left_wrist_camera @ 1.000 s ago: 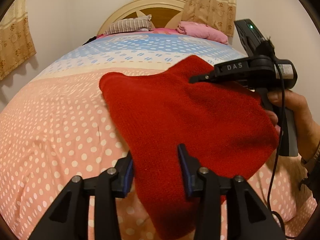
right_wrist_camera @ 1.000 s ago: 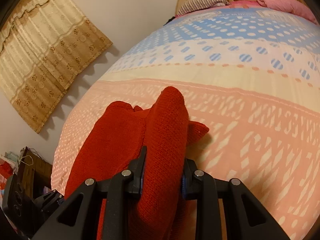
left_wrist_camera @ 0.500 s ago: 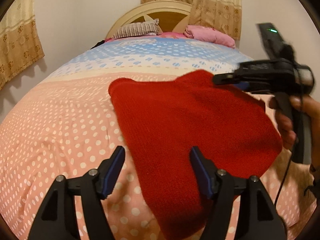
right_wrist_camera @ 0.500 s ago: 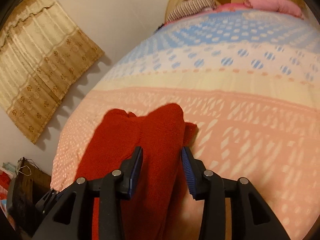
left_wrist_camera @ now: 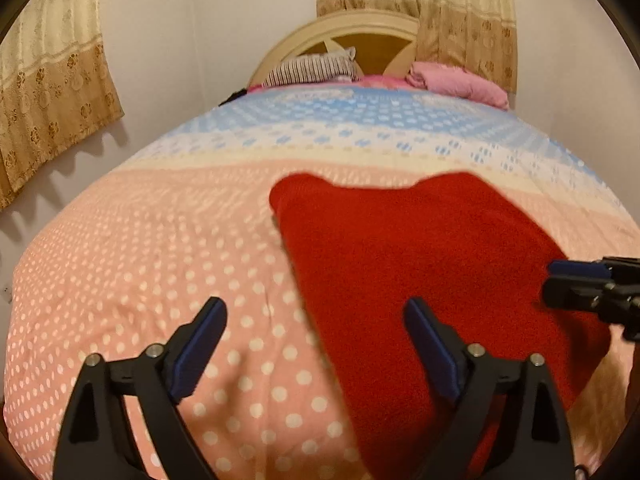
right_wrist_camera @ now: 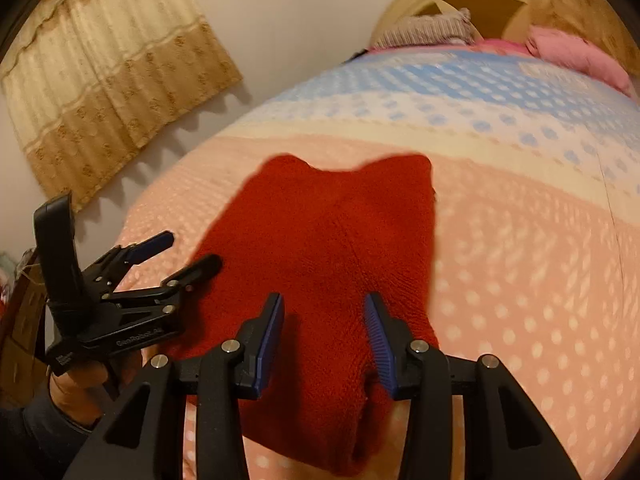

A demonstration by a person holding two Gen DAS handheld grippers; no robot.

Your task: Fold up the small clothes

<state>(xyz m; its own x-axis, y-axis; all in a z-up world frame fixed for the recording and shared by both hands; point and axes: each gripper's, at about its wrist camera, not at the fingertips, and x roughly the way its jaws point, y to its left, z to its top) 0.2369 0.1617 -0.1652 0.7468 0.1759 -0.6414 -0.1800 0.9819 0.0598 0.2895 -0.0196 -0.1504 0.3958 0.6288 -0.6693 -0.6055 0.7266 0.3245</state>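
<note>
The red knitted garment [left_wrist_camera: 420,264] lies flat on the polka-dot bedspread [left_wrist_camera: 160,264]. The left gripper [left_wrist_camera: 316,344] is spread wide, empty, straddling the garment's left edge. The right gripper [right_wrist_camera: 324,336] is parted above the garment's near end, gripping nothing.

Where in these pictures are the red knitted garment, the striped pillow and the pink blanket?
red knitted garment [left_wrist_camera: 420,248]: left wrist view, middle of the cloth.
striped pillow [left_wrist_camera: 310,70]: left wrist view, its front face.
pink blanket [left_wrist_camera: 456,83]: left wrist view, top of the bundle.
</note>
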